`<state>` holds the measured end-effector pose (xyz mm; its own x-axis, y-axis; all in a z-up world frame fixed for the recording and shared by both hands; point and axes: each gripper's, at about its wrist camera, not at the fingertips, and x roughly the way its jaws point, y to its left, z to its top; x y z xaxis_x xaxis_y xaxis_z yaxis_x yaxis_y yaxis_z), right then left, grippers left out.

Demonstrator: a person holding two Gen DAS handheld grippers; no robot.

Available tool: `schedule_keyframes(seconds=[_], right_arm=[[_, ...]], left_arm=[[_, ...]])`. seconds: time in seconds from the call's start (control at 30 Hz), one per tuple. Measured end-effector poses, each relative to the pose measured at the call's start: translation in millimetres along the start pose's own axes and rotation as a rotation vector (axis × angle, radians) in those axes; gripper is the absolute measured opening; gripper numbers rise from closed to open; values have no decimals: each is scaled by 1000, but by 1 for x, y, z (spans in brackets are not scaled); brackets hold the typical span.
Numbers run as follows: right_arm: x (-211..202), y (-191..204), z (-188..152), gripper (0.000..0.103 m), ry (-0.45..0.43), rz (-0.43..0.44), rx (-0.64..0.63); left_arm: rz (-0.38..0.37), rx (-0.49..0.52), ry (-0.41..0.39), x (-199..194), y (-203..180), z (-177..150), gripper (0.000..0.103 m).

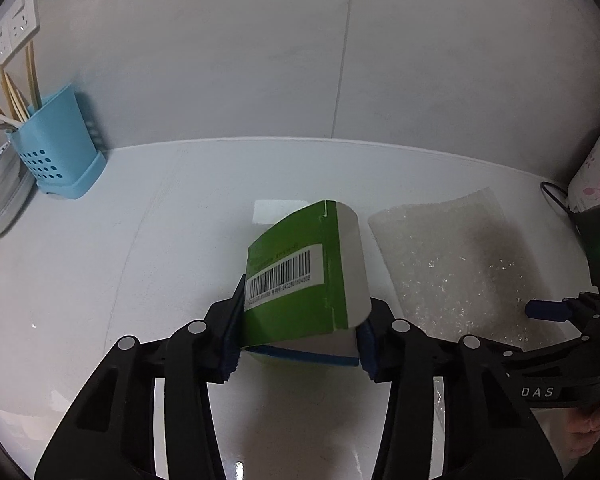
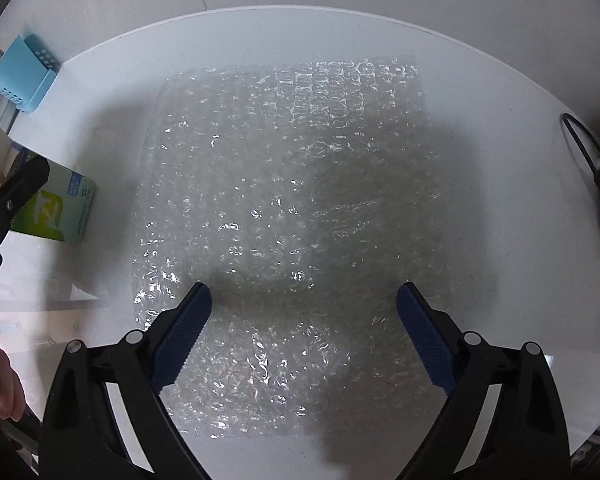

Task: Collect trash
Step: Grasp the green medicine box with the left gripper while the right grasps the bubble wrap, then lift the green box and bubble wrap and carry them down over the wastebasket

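The carton (image 1: 300, 276) sits left of the bubble wrap (image 2: 288, 216), with the utensil holder (image 1: 56, 148) far left by the wall (image 1: 260, 52).

Right gripper (image 2: 304, 334) fingers (image 2: 182, 334) spread wide above bubble wrap sheet (image 2: 288, 184) lying flat on white tabletop (image 2: 500, 152); green box (image 2: 66, 210) at left.

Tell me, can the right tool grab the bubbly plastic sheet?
Probably yes. The right tool is open right above the bubble wrap, and nothing lies on the sheet. It lies flat on the counter, so pinching it might be tricky.
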<state>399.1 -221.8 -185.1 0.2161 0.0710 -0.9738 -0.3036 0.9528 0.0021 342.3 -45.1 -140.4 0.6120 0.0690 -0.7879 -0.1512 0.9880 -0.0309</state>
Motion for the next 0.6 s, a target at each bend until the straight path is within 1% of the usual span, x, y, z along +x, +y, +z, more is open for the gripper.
schedule_keyframes(seconds=[0.07, 0.1, 0.13, 0.17, 0.2, 0.27, 0.3, 0.33, 0.37, 0.47, 0.6], right_arm=[[-2, -3, 1, 76, 14, -7, 9], [-2, -4, 2, 73, 19, -8, 13], [-4, -5, 2, 65, 21, -11, 13], [-4, -8, 5, 54, 19, -13, 11], [-6, -8, 5, 48, 18, -11, 14], [-8, -9, 6, 29, 21, -5, 24], [-9, -8, 6, 25, 24, 2, 26], [-10, -8, 6, 19, 25, 10, 27], [-10, -7, 6, 14, 25, 14, 31], [-15, -7, 2, 10, 28, 39, 51], [-26, -2, -8, 10, 7, 28, 53]], left_arm=[[12, 11, -9, -3, -1, 0, 45], [7, 10, -9, -5, -2, -1, 45], [-1, 7, -10, -8, -3, -2, 45], [-5, 5, -12, -10, -3, -2, 45], [-5, 4, -12, -13, -3, -3, 45], [-3, 6, -13, -19, -4, -5, 45], [0, 6, -12, -22, -4, -6, 45], [4, 4, -10, -25, -4, -7, 45], [5, 1, -9, -28, -2, -8, 45], [15, 0, -9, -38, 0, -12, 45], [8, -7, -12, -52, 3, -19, 45]])
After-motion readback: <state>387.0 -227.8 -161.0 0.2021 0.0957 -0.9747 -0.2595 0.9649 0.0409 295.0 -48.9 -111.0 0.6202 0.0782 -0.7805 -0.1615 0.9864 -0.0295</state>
